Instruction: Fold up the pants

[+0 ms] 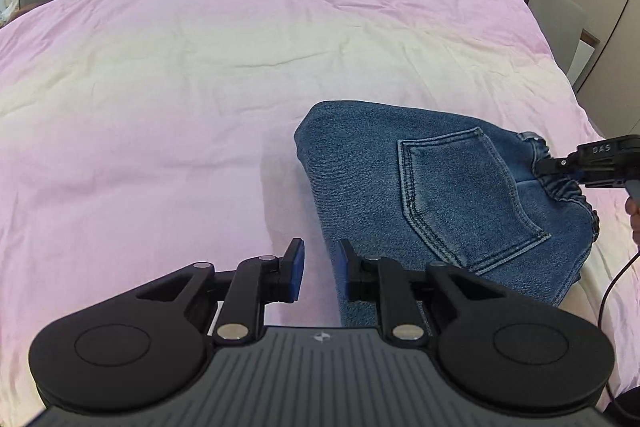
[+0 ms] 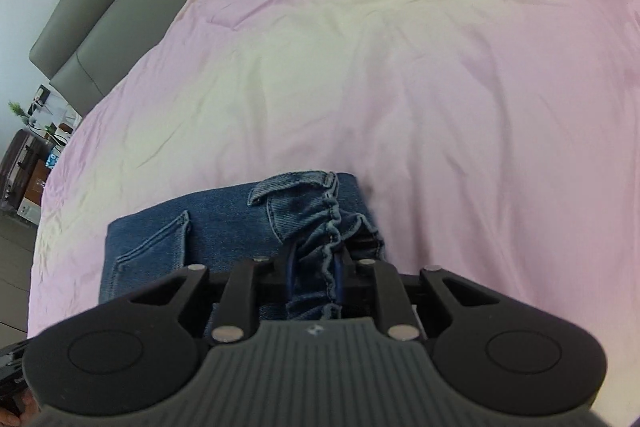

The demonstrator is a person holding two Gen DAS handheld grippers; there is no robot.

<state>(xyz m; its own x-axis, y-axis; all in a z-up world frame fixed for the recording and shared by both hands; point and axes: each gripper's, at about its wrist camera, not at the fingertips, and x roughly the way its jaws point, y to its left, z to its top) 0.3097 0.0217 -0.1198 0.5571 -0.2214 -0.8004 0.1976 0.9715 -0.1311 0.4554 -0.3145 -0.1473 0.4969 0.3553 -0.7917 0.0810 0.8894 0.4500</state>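
Two tools are at work on one pair of jeans [image 1: 420,187], which lies folded into a compact block on the bed [image 1: 160,87], near its lower right part in the left view. The right tool [image 2: 316,279] is pinched on the gathered elastic waistband [image 2: 332,227], judged a hold taken to lift or carry that edge over for a further fold. The left tool [image 1: 320,271] hangs slightly spread and holds nothing; its pads straddle the block's near left edge, judged ready to pin or take that edge.

The left view alone shows the whole block, its back pocket [image 1: 460,195] uppermost, and the right tool's grip from the side. The right view alone shows cloth bunched between the blue pads [image 2: 289,275].
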